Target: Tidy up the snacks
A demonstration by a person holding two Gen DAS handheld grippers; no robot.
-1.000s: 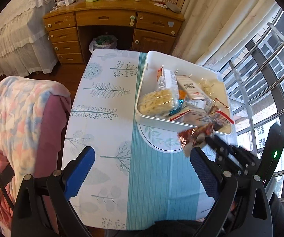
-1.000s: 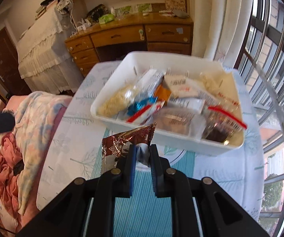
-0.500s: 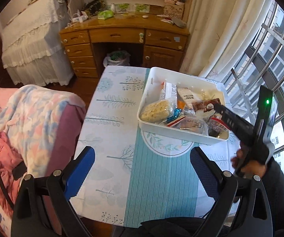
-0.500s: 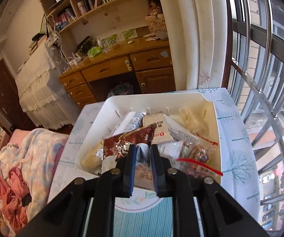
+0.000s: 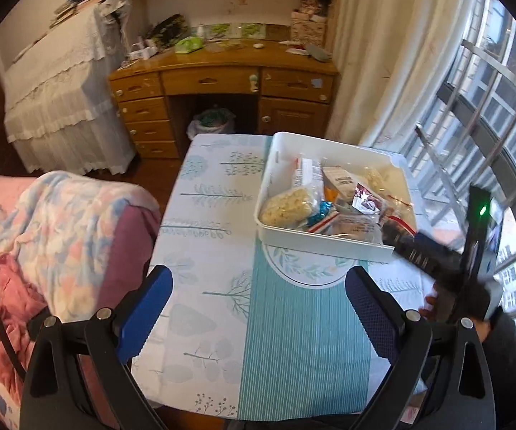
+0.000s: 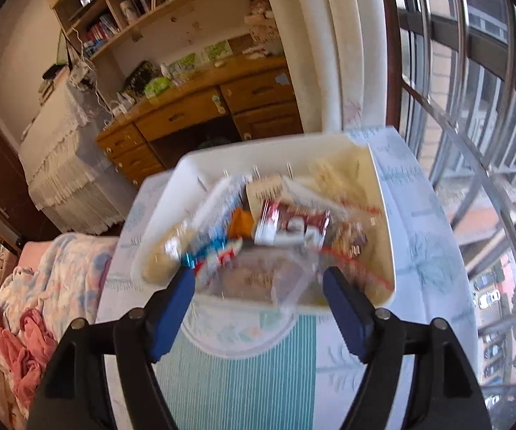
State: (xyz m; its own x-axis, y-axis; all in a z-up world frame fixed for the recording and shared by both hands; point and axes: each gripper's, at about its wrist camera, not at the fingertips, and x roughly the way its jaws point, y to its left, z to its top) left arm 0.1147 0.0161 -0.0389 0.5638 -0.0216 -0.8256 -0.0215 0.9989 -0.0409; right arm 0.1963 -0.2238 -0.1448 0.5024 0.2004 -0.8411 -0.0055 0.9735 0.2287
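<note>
Right hand-held gripper, jaws just opened and empty, hung over the near rim of the white bin on the desk. Just beyond it the red snack packet lay crosswise, apparently atop the pile. Left hand-held gripper stood apart, farther back.

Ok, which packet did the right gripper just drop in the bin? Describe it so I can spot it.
Find the white bin on the tree-print tablecloth. The dark red foil snack packet lies on top of the pile, near the middle. Its neighbours are mostly clear bags or pale wrappers; only it is shiny maroon with white print.
</note>
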